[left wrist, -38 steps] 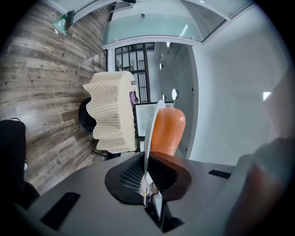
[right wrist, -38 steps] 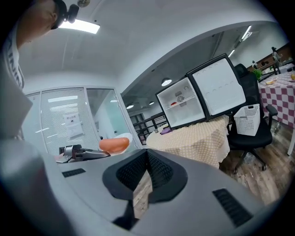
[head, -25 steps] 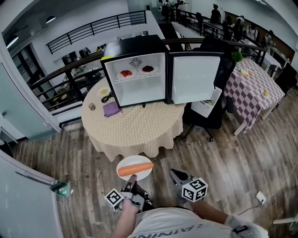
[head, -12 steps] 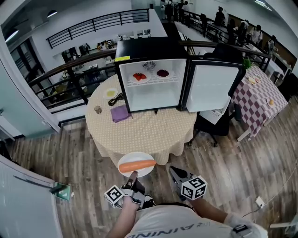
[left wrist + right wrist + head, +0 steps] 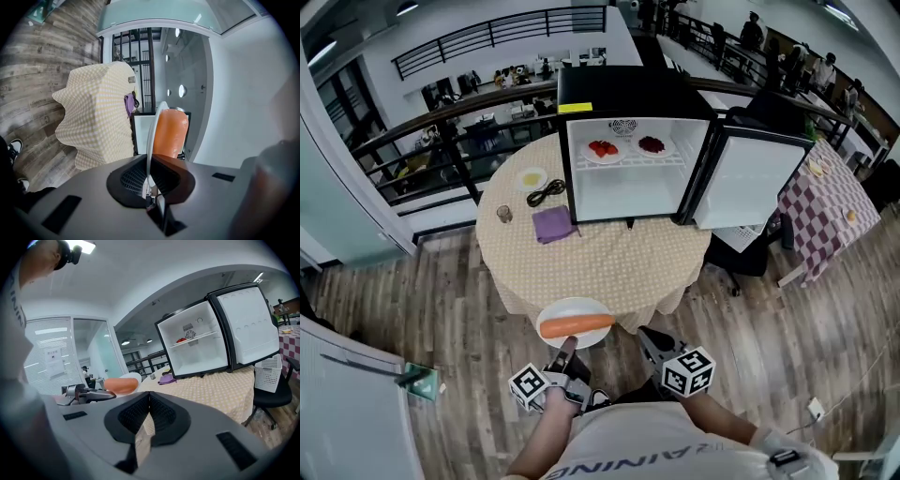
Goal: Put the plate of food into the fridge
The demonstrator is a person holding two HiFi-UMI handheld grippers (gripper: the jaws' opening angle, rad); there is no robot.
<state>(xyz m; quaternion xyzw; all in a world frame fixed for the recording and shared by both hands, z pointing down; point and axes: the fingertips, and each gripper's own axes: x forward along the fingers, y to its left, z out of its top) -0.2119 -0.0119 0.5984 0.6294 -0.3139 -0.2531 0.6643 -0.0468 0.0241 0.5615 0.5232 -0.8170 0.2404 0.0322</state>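
- Left hand-held gripper (image 5: 149, 185) is almost closed, with its jaws clamped on the near rim of the plate (image 5: 567, 307).
- One carrot (image 5: 575, 324) lies across the plate.
- Plate is held in the air at the near edge of the bench (image 5: 600, 258), well apart from the fridge (image 5: 633, 94).
- Fridge stands on the bench with its door (image 5: 745, 183) open; two dishes (image 5: 602, 150) with red food are on its shelf (image 5: 628, 162).
- Right hand-held gripper (image 5: 147, 401) has its jaws together and holds nothing, near the left one.
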